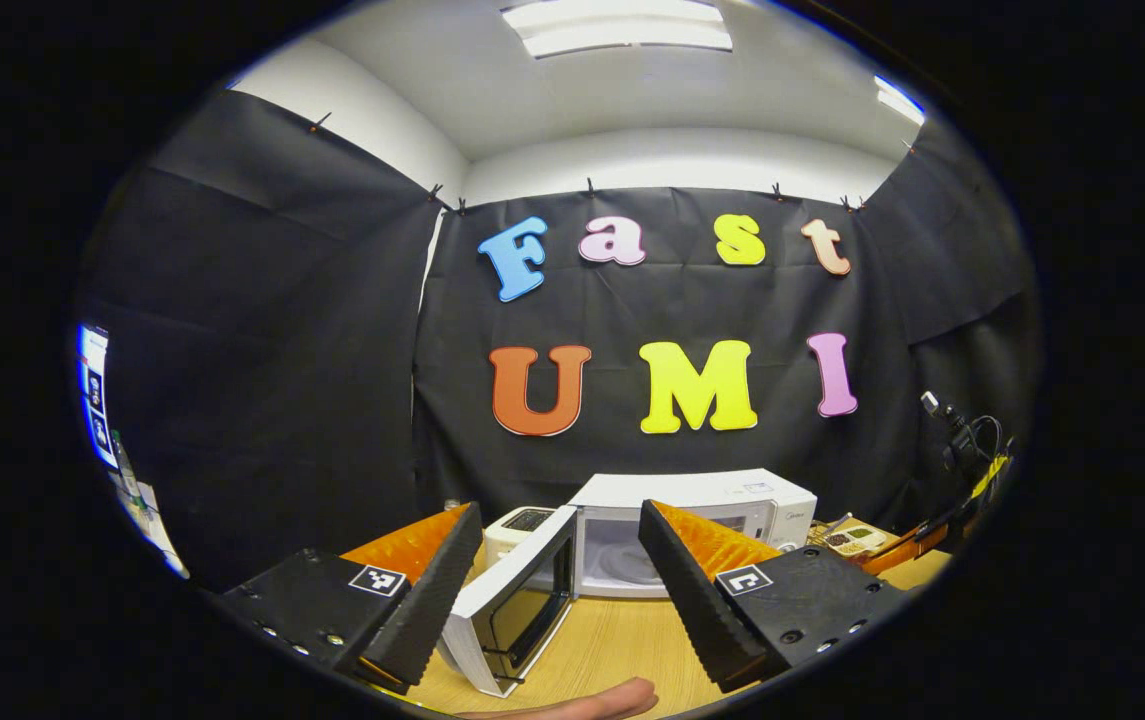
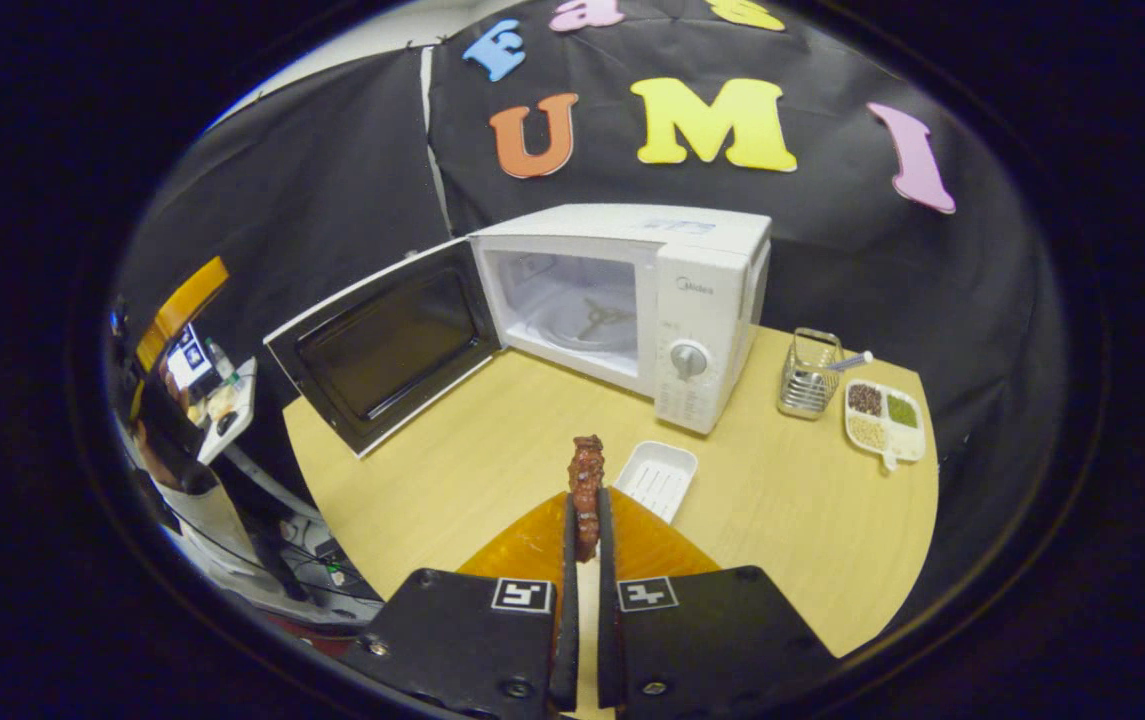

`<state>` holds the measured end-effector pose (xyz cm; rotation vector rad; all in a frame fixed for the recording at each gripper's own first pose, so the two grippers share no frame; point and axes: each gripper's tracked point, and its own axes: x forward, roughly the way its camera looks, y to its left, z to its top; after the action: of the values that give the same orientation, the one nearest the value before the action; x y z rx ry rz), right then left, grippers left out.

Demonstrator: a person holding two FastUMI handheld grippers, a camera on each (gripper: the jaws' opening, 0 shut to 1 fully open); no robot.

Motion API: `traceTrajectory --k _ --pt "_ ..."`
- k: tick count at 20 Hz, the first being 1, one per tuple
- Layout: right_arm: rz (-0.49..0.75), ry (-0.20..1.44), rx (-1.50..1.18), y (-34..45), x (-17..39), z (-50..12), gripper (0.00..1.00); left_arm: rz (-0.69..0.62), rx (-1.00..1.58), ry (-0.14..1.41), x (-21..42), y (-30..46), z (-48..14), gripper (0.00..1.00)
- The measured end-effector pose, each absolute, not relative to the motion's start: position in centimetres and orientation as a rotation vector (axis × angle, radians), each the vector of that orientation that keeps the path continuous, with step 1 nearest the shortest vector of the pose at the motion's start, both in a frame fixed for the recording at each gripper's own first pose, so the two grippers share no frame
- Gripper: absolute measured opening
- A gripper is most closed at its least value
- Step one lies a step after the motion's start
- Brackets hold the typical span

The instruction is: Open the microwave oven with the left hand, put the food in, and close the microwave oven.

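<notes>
Right gripper (image 2: 584, 545): jaws pressed together on the food (image 2: 587, 490), a brown, lumpy piece that stands upright and pokes out past the fingertips, held above the wooden table (image 2: 452, 480). Just beyond the tips, slightly right, a small white tray (image 2: 661, 478) lies on the table. Farther ahead, the microwave (image 2: 672, 300) stands with its door (image 2: 387, 345) swung wide open to the left of the jaws; the cavity and its turntable are visible. Right of the microwave, a wire utensil holder (image 2: 810, 375) and, beside it, a divided dish of grains (image 2: 885, 418).

Left gripper (image 1: 560, 590): jaws wide apart, holding nothing. A fingertip (image 1: 597, 703) shows at the bottom edge. Between the jaws, the open door edge-on, with the microwave body behind it. A toaster-like white appliance (image 1: 517, 528) sits beyond the left finger.
</notes>
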<state>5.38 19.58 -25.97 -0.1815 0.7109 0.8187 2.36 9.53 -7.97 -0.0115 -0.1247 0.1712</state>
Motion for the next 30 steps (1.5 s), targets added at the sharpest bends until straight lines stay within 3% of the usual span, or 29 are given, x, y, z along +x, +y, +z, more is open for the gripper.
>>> traceTrajectory --k 1,2,10,21,30 --pt "0.825 0.687 -0.199 21.0 4.9 -26.0 0.11 0.168 -0.015 -0.117 2.2 9.8 -8.3 0.88" --pt "0.832 0.669 -0.208 22.2 4.6 -26.0 0.11 0.167 -0.015 -0.11 2.1 10.1 -8.5 0.96" --pt "0.834 0.57 -0.21 33.4 5.6 -27.7 0.11 0.224 0.035 -0.094 0.2 14.0 -9.2 0.96" --pt "0.508 0.433 0.04 45.5 19.4 -31.0 0.11 0.148 -0.009 -0.045 -0.6 13.3 -11.7 0.95" --pt "0.253 0.393 0.23 48.7 27.4 -34.3 0.11 0.169 -0.025 0.008 -0.7 15.4 -14.4 0.95"
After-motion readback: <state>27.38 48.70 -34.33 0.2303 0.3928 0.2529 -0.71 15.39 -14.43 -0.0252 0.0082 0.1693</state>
